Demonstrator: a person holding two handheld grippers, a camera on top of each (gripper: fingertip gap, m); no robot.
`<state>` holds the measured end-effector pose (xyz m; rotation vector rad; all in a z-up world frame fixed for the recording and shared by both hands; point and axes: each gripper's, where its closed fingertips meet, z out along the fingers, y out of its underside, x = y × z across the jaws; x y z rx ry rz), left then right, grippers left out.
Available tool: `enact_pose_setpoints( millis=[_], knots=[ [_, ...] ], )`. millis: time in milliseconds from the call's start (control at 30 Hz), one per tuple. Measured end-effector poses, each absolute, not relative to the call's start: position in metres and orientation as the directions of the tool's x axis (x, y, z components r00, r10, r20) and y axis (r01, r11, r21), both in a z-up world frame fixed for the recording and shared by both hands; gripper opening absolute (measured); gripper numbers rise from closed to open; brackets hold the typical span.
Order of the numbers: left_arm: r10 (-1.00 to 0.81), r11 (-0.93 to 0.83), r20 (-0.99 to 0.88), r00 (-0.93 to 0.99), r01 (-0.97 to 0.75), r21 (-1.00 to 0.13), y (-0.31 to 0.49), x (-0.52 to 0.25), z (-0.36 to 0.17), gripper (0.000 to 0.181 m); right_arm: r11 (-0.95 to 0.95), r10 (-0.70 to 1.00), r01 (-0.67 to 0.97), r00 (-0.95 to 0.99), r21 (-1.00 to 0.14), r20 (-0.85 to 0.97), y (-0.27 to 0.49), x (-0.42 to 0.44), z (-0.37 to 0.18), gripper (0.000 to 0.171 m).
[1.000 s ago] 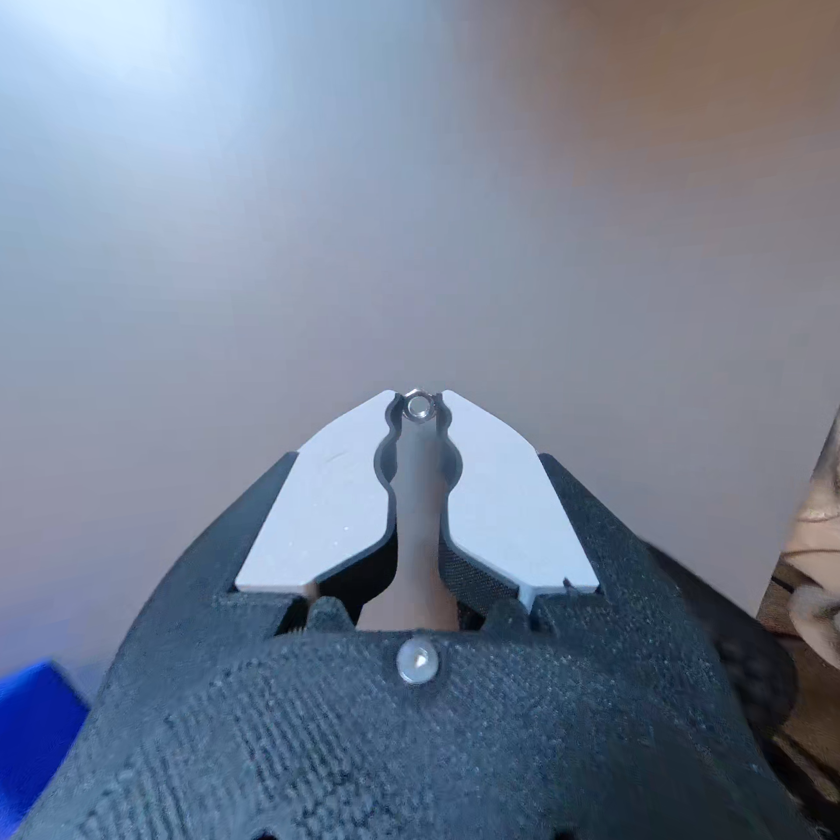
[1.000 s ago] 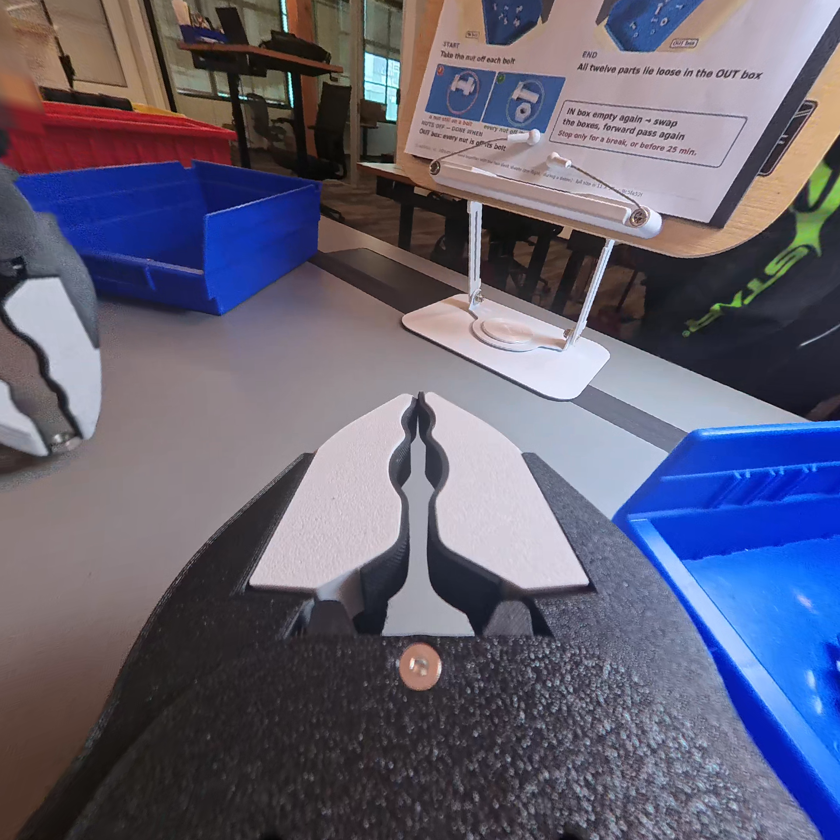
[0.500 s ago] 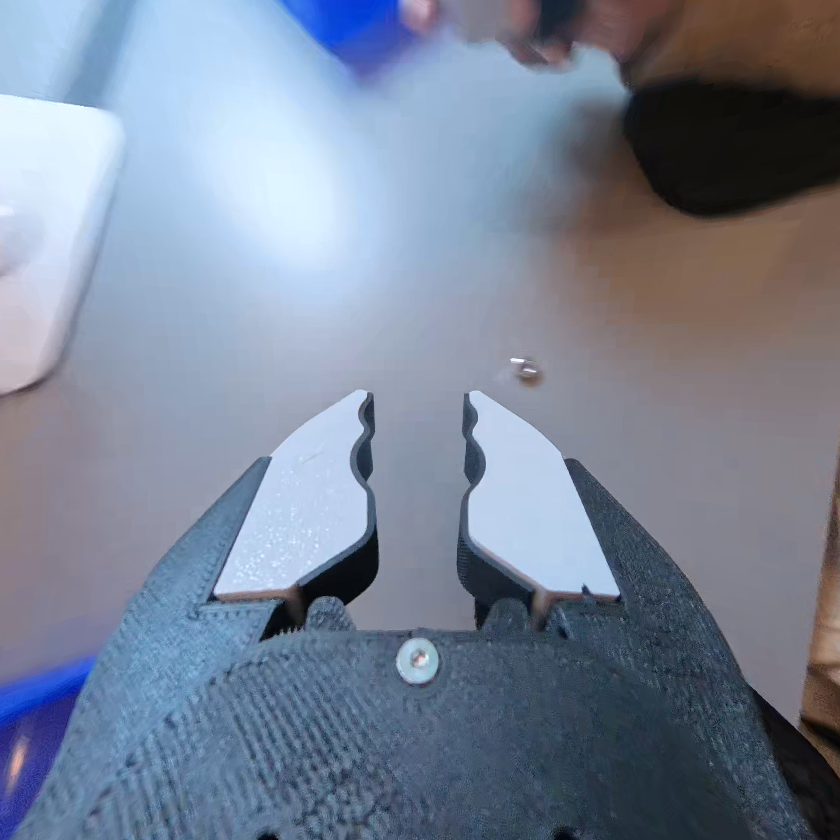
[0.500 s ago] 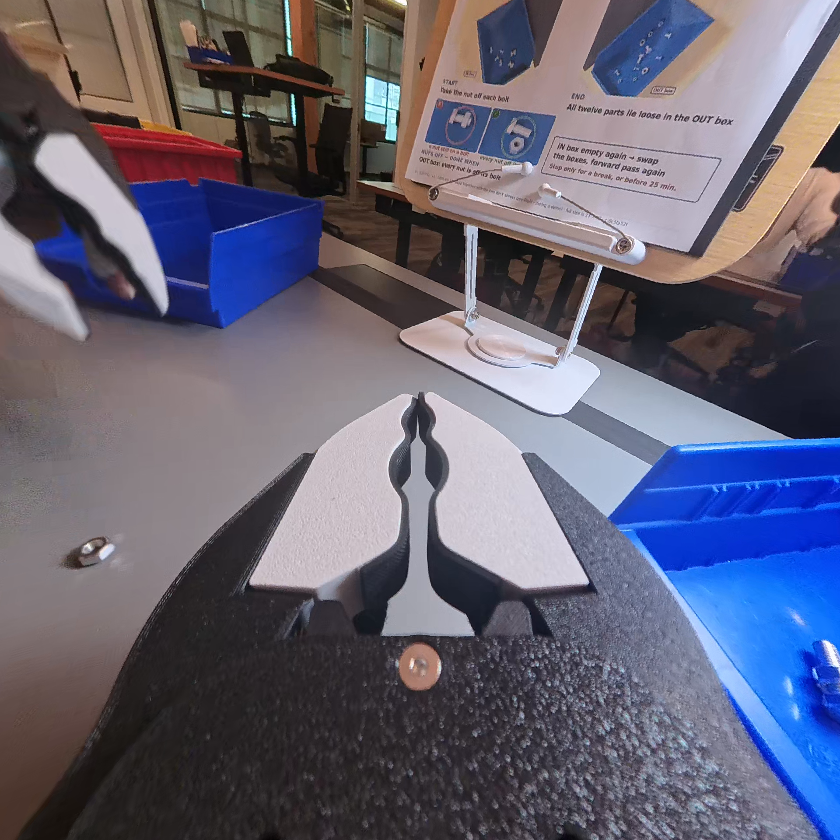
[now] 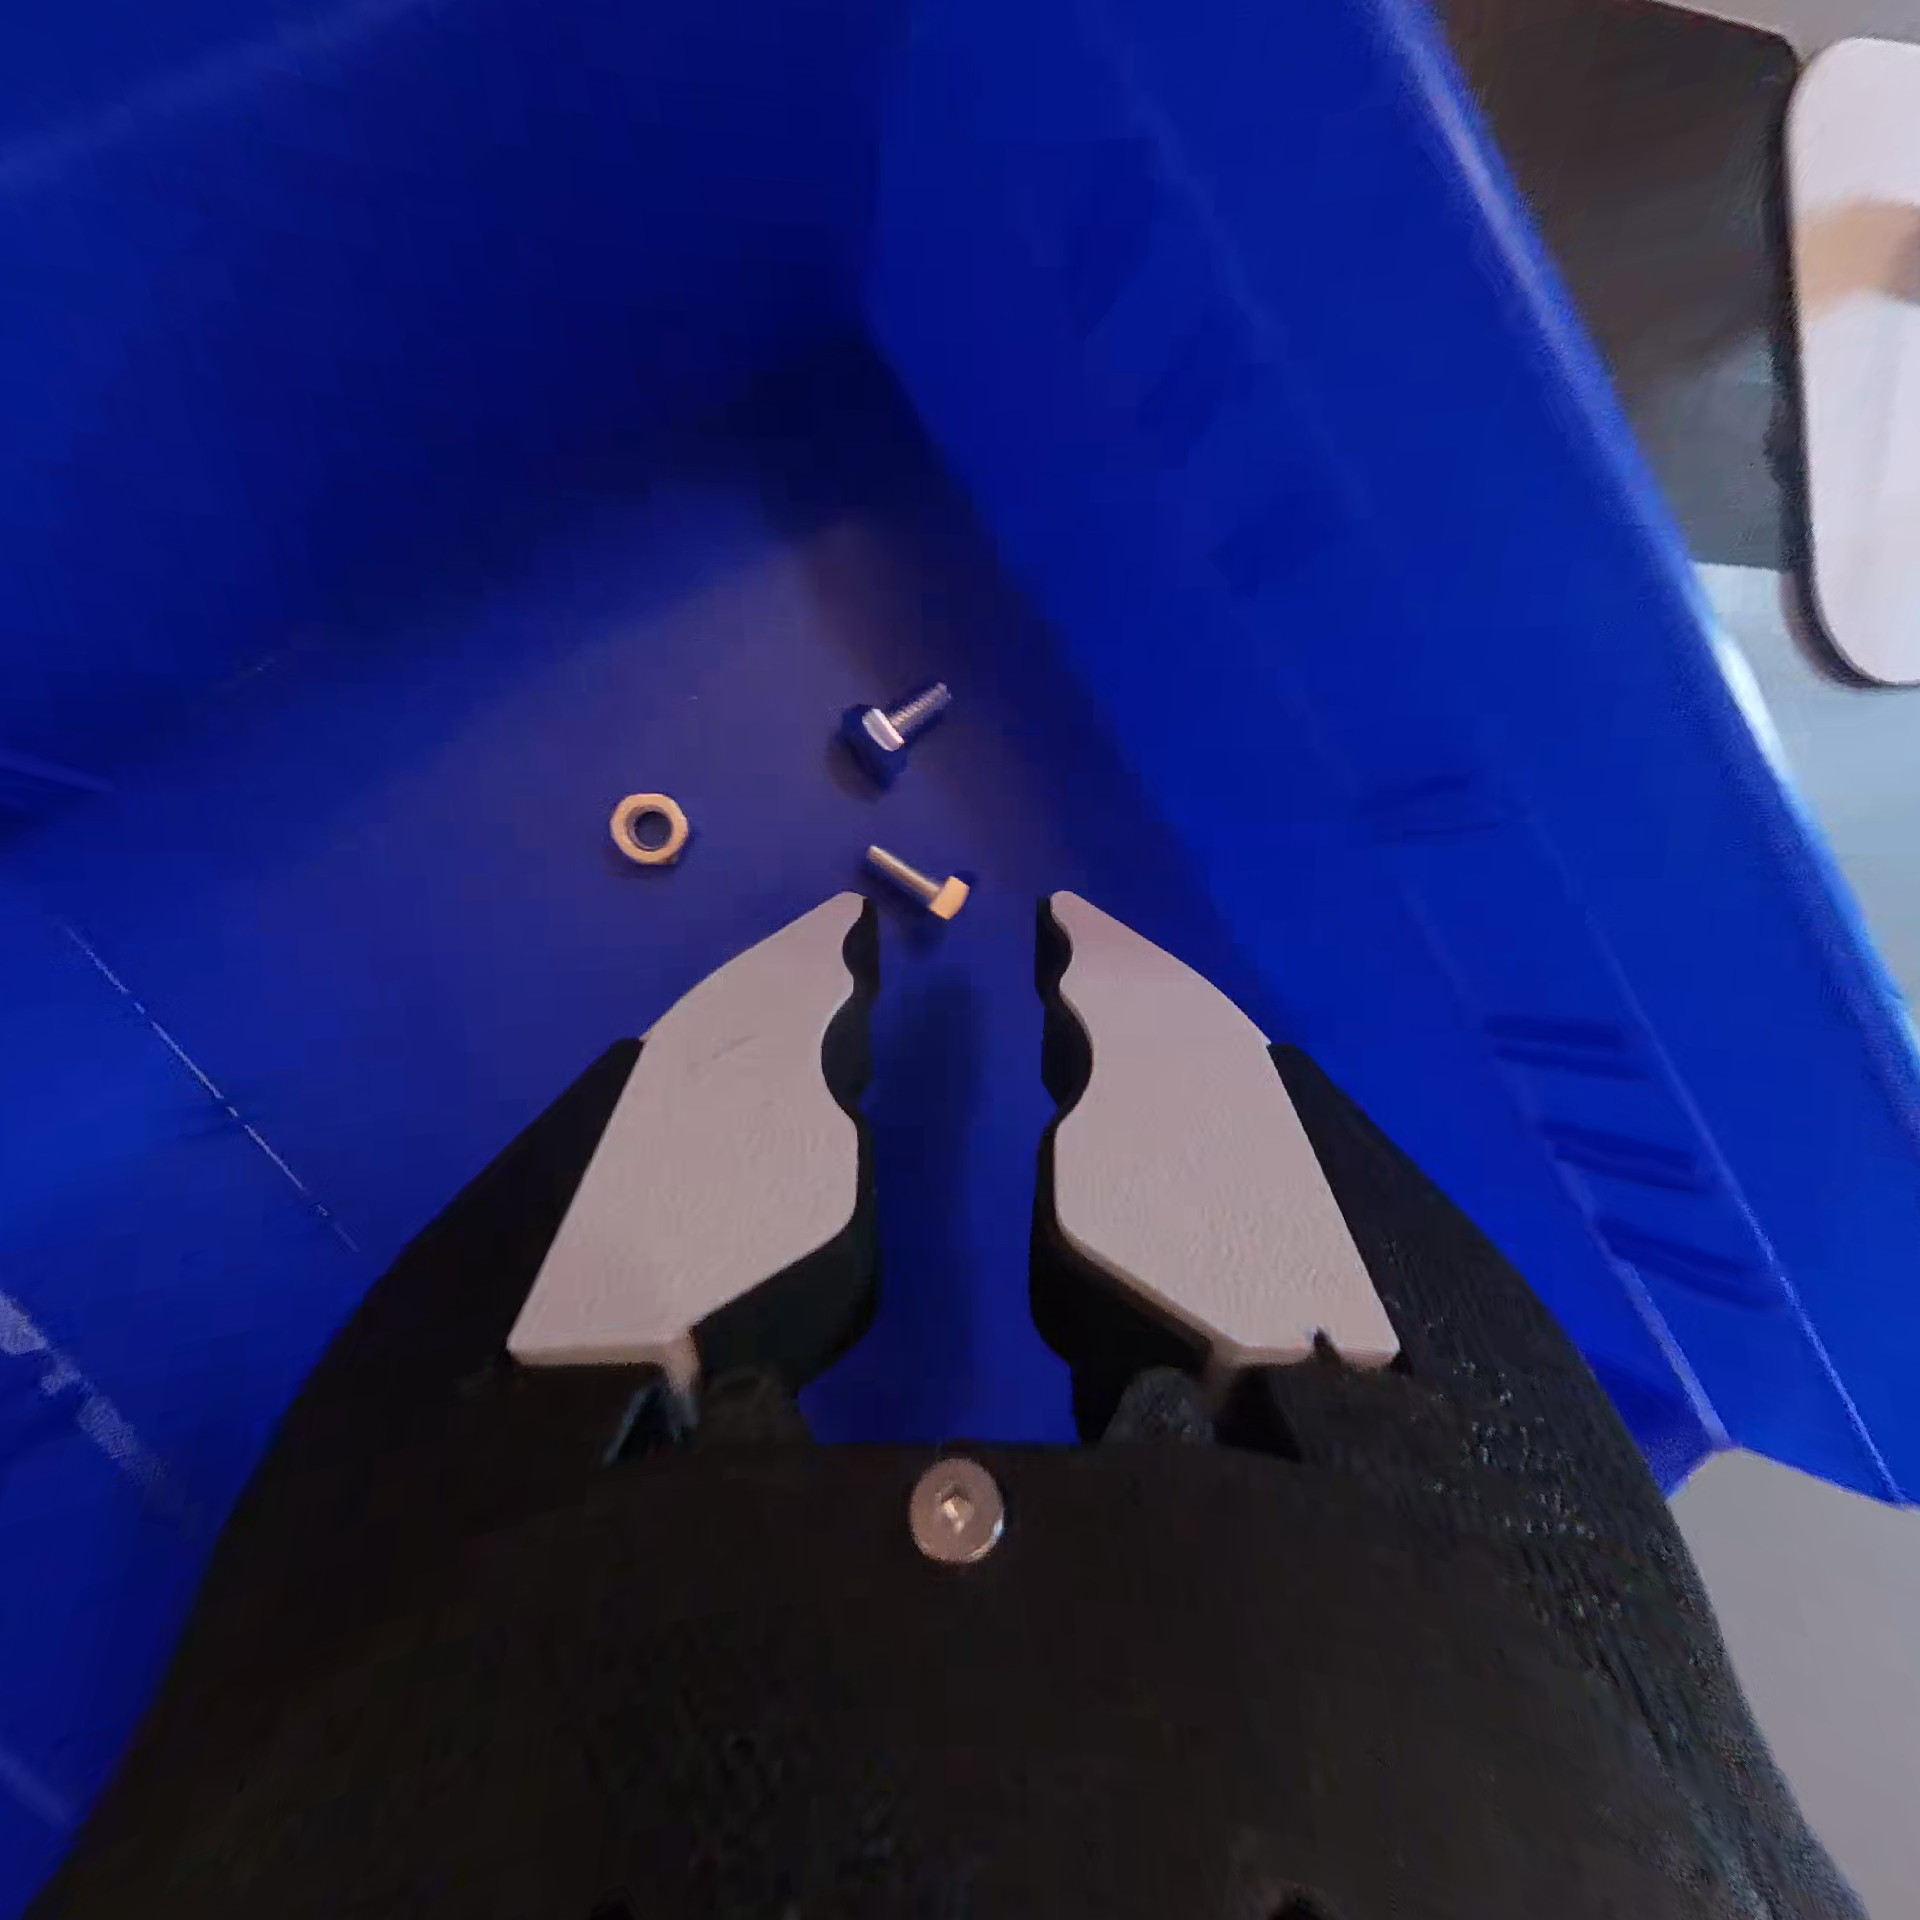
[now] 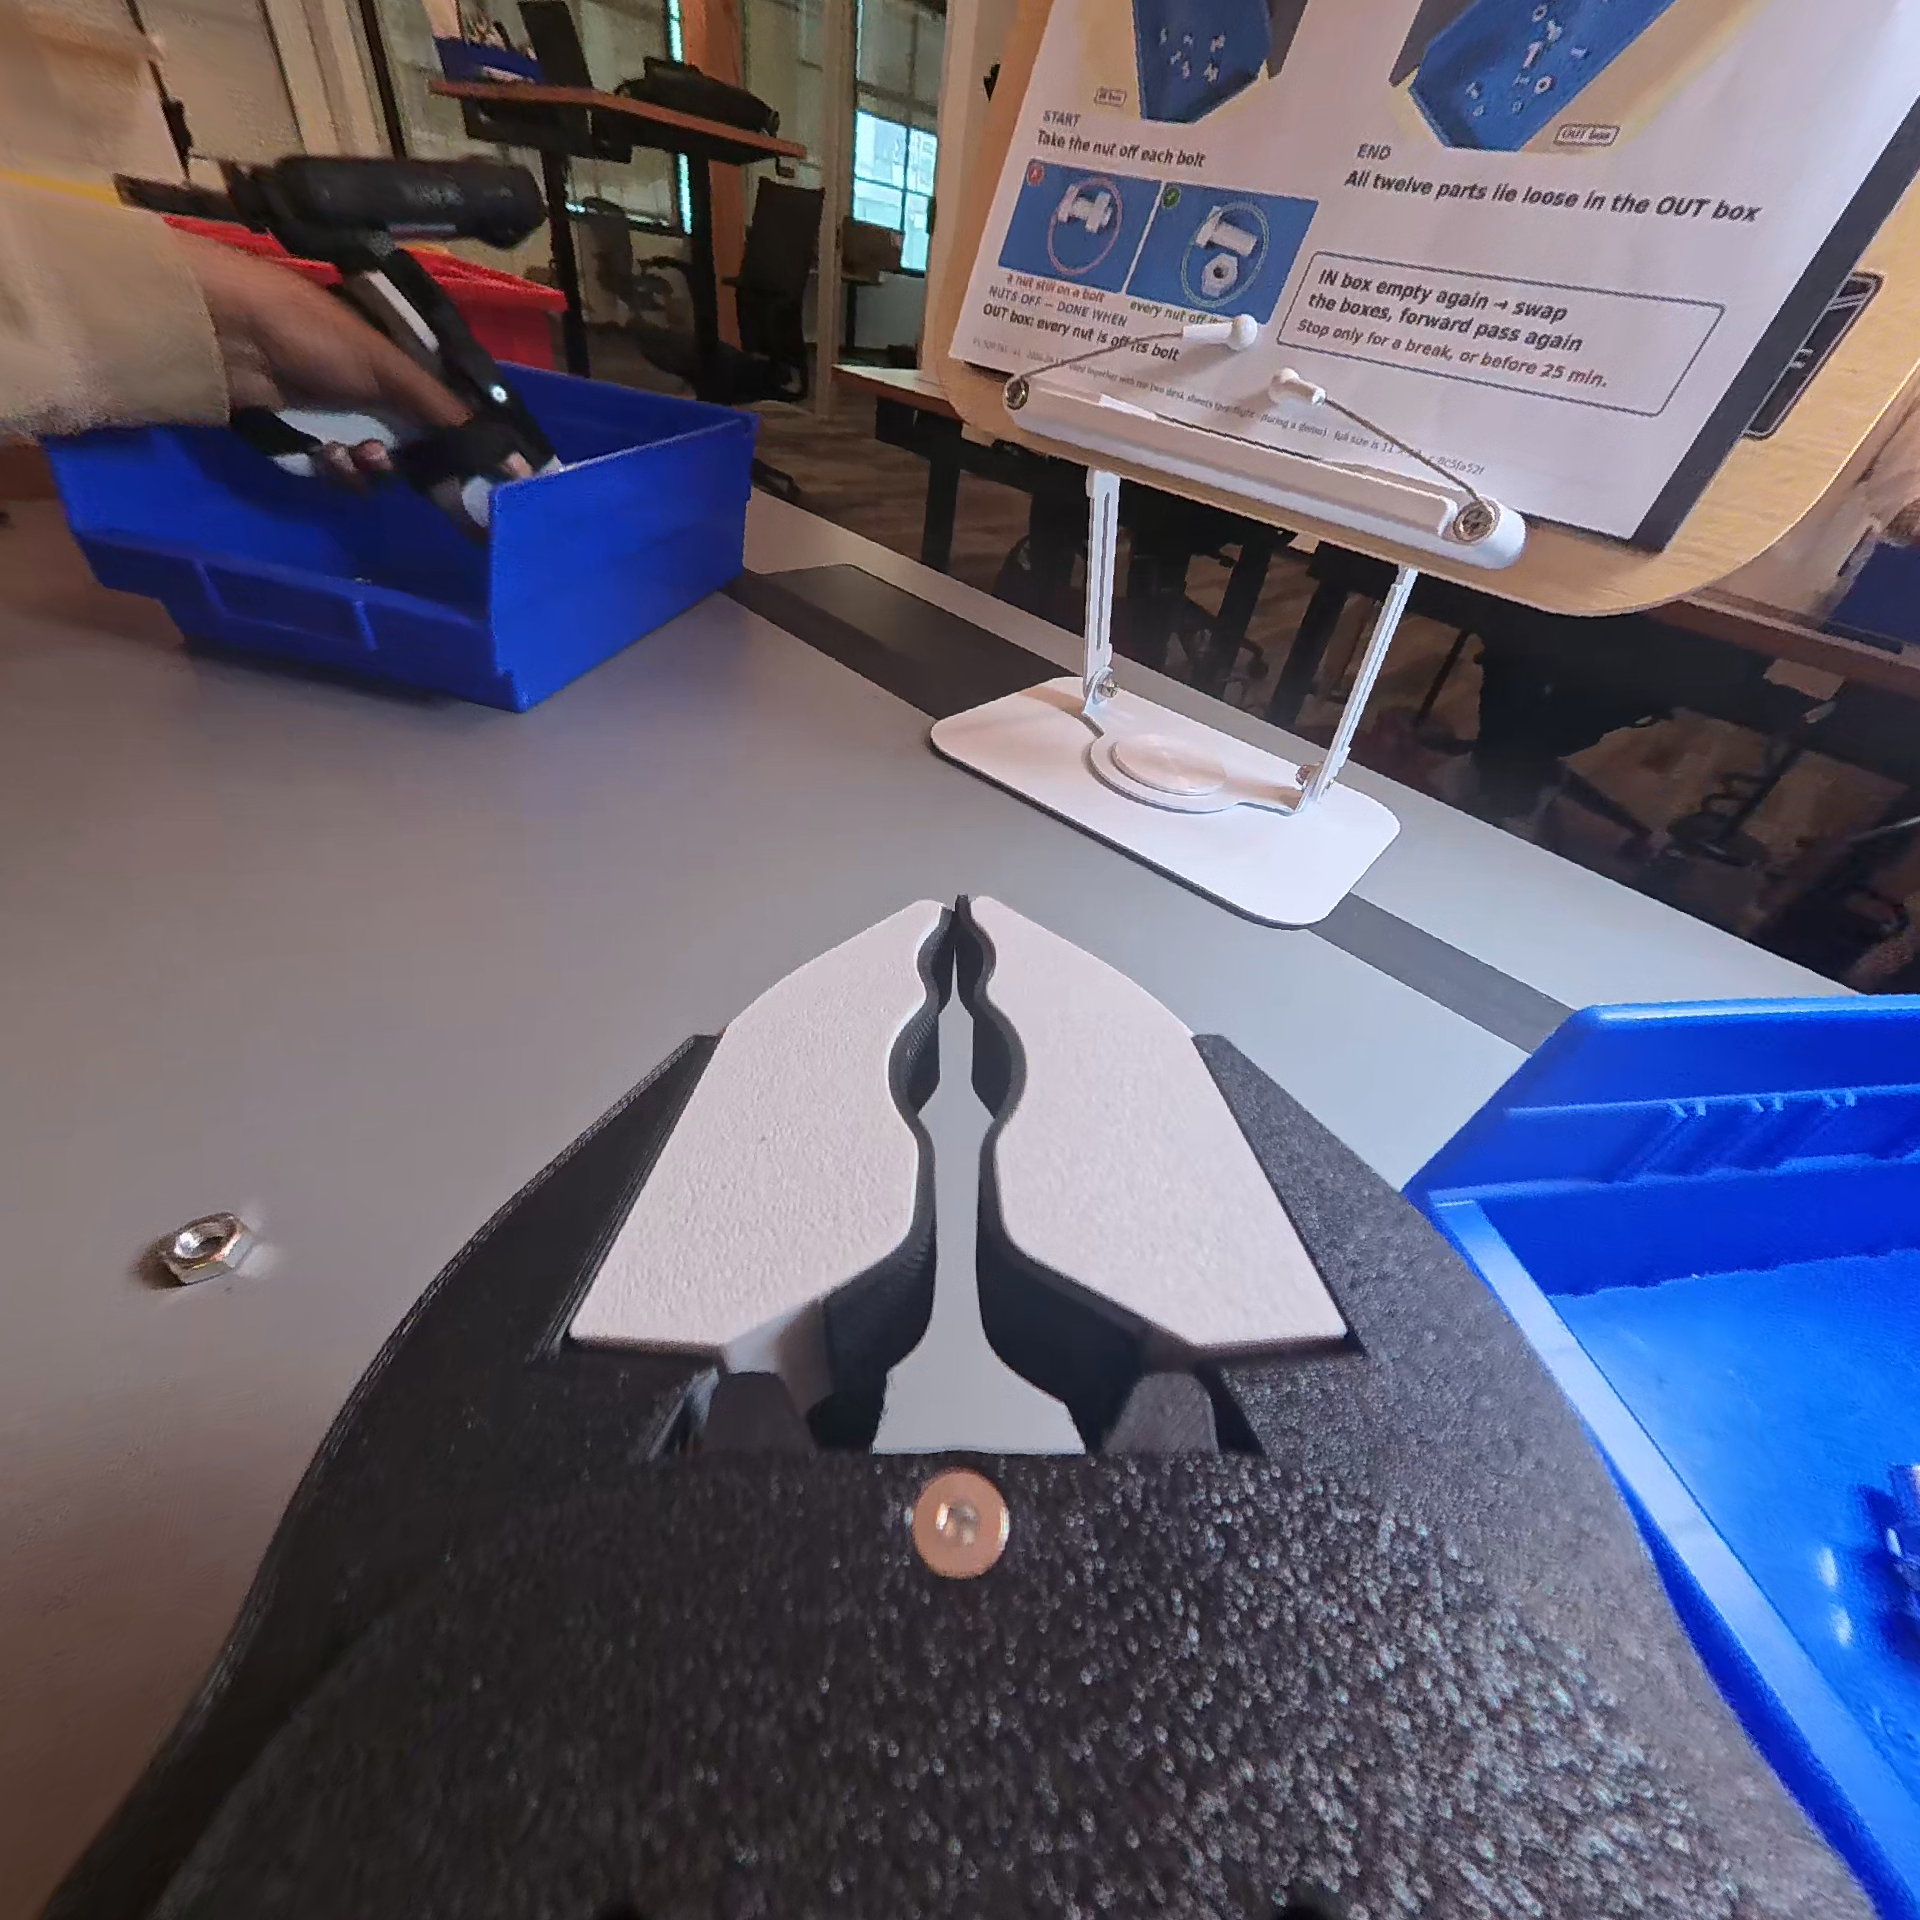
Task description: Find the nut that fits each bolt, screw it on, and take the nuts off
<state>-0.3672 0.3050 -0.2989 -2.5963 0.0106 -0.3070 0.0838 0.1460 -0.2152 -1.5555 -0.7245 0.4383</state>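
Note:
My left gripper [image 5: 956, 909] is open and empty inside a blue bin [image 5: 1299, 520], just above its floor. On that floor lie a small bolt [image 5: 920, 891] right at my fingertips, a second bolt [image 5: 894, 727] a little farther, and a loose nut [image 5: 647, 828] to the left. In the right wrist view the left gripper [image 6: 473, 468] reaches into the far-left blue bin [image 6: 613, 551]. My right gripper [image 6: 958, 909] is shut and empty above the grey table. A loose nut [image 6: 205, 1245] lies on the table to its left.
A second blue bin [image 6: 1704, 1122] stands at the right, with a metal part [image 6: 1903, 1548] at the frame edge. A white stand [image 6: 1174, 800] holding an instruction sheet [image 6: 1403, 208] stands behind. A red bin [image 6: 488, 291] sits behind the far blue bin. The grippers' ends are close to 50 cm from one another. The right gripper is farther from the loose nut [image 5: 647, 828], some 55 cm, than the left, some 4 cm.
My left gripper let go of the nut onto the table, opened, and swung left into the far blue bin. My right gripper stayed shut and hardly moved.

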Motion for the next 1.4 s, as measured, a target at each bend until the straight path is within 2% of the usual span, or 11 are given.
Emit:
enact_pose_setpoints(
  millis=[133,200,367,467,567,700,800,900,1100,1233,1400],
  knots=[
    [-0.004,-0.891,0.239,0.971,0.105,-0.441,0.309,-0.373,-0.314,0.032,-0.010,0.678,0.194,0.722,-0.981,0.136,0.147,0.083,-0.218,0.000],
    [-0.014,-0.903,0.245,0.970,0.092,-0.419,0.308,-0.369,-0.320,0.023,-0.010,0.680,0.194,0.720,-0.981,0.136,0.147,0.083,-0.218,0.000],
    [-0.145,-0.849,0.135,0.980,-0.053,-0.525,0.310,-0.365,-0.311,0.016,-0.009,0.681,0.192,0.720,-0.981,0.134,0.146,0.083,-0.217,0.000],
    [-0.309,-0.625,0.070,0.948,-0.147,-0.767,0.304,-0.337,-0.257,0.015,-0.003,0.690,0.176,0.713,-0.984,0.125,0.144,0.082,-0.214,0.000],
    [-0.479,-0.193,-0.214,0.851,-0.340,-0.920,0.258,-0.281,-0.186,0.015,-0.012,0.741,0.116,0.668,-0.993,0.069,0.135,0.070,-0.209,0.000],
    [-0.526,0.251,-0.517,0.675,-0.458,-0.853,0.165,-0.178,-0.140,0.015,-0.138,0.881,-0.071,0.446,-0.988,-0.156,0.097,0.029,-0.188,0.000],
    [-0.513,0.447,-0.659,0.550,-0.484,-0.752,0.108,-0.101,-0.142,0.015,-0.259,0.916,-0.148,0.276,-0.955,-0.291,0.071,-0.001,-0.174,0.015],
    [-0.485,0.574,-0.756,0.440,-0.491,-0.655,0.071,-0.044,-0.155,0.015,-0.287,0.923,-0.195,0.206,-0.938,-0.326,0.056,-0.013,-0.166,0.016],
    [-0.517,0.619,-0.784,0.345,-0.482,-0.620,0.044,-0.011,-0.181,0.015,-0.335,0.929,-0.114,0.125,-0.935,-0.348,0.043,-0.021,-0.179,0.020],
    [-0.539,0.622,-0.783,0.309,-0.480,-0.618,0.038,-0.009,-0.194,0.015,-0.311,0.938,-0.074,0.136,-0.947,-0.319,0.041,-0.026,-0.187,0.011],
    [-0.664,0.546,-0.670,0.333,-0.398,-0.738,0.037,-0.009,-0.197,0.015,-0.253,0.951,-0.047,0.172,-0.966,-0.258,0.043,-0.025,-0.192,0.008]
  ],
)
